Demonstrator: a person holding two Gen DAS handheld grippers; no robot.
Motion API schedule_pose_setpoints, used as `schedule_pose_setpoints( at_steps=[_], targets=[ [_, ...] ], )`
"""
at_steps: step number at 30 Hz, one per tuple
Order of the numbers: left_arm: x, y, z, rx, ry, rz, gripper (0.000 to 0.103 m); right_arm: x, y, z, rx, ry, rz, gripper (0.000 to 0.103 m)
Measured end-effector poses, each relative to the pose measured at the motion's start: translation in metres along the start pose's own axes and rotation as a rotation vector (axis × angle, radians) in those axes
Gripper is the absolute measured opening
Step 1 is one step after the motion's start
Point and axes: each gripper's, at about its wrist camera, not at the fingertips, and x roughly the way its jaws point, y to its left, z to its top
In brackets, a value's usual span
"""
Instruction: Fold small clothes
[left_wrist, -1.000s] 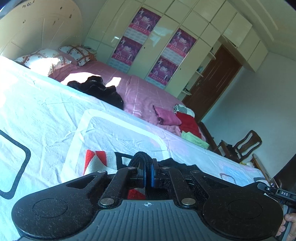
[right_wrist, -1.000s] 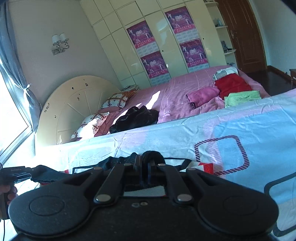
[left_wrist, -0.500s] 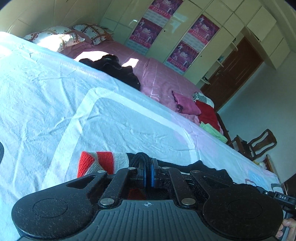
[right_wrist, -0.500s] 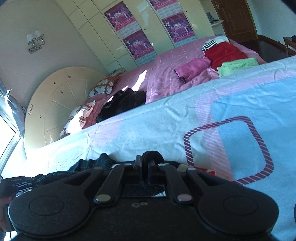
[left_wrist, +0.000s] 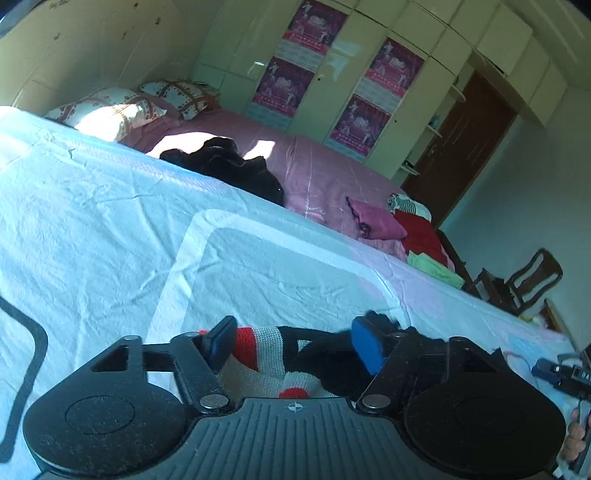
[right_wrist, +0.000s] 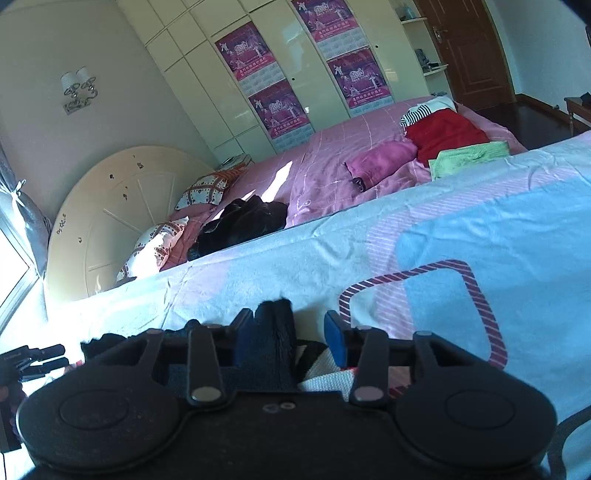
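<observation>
The left gripper (left_wrist: 293, 345) is hovering low over the bed with its fingers spread wide, and the small knitted garment in black, red and cream stripes (left_wrist: 266, 350) is lying between and beneath them on the pale blue patterned bedsheet (left_wrist: 110, 236), near the sheet's front edge. The right gripper (right_wrist: 290, 332) is also standing with its fingers apart; a thick doubled-over black edge of the same garment (right_wrist: 277, 332) is rising in the gap beside the left finger, gripped by neither.

Judging from this, a fold is lying in place, since the black cloth looks stacked in layers, and both tools are gripping nothing. How neat or complete the fold is cannot be told, as the gripper bodies are hiding most of the garment. Further off, a black heap of clothing (right_wrist: 240, 225) is waiting on the pink quilt (right_wrist: 332, 166), so more pieces probably remain, while the pink, red and green folded pieces (right_wrist: 443, 144) appear finished.
</observation>
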Motion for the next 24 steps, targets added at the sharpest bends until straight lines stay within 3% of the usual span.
schedule_pose_setpoints(
  at_steps=[4, 8, 9, 11, 13, 19, 24],
  targets=[
    [0.013, -0.013, 0.002, 0.145, 0.091, 0.030, 0.058, 0.012, 0.005, 0.000, -0.027, 0.034, 0.000, 0.043],
    [0.022, -0.023, -0.008, 0.221, 0.154, 0.055, 0.057, 0.028, 0.013, -0.005, -0.073, 0.080, -0.007, 0.040],
    [0.022, -0.028, -0.011, 0.250, 0.152, 0.066, 0.049, 0.032, 0.016, -0.007, -0.097, 0.098, -0.024, 0.038],
    [0.020, -0.033, -0.013, 0.260, 0.145, 0.047, 0.027, 0.039, 0.023, -0.012, -0.154, 0.132, -0.063, 0.011],
    [0.016, -0.039, -0.013, 0.270, 0.132, 0.045, 0.009, 0.039, 0.027, -0.015, -0.188, 0.130, -0.078, 0.005],
    [-0.021, -0.028, -0.024, 0.204, 0.015, 0.038, 0.007, 0.025, 0.024, -0.014, -0.163, 0.103, -0.108, 0.004],
    [-0.008, -0.016, -0.033, 0.191, 0.050, 0.080, 0.010, 0.033, 0.020, -0.021, -0.161, 0.112, -0.133, 0.005]
  ],
)
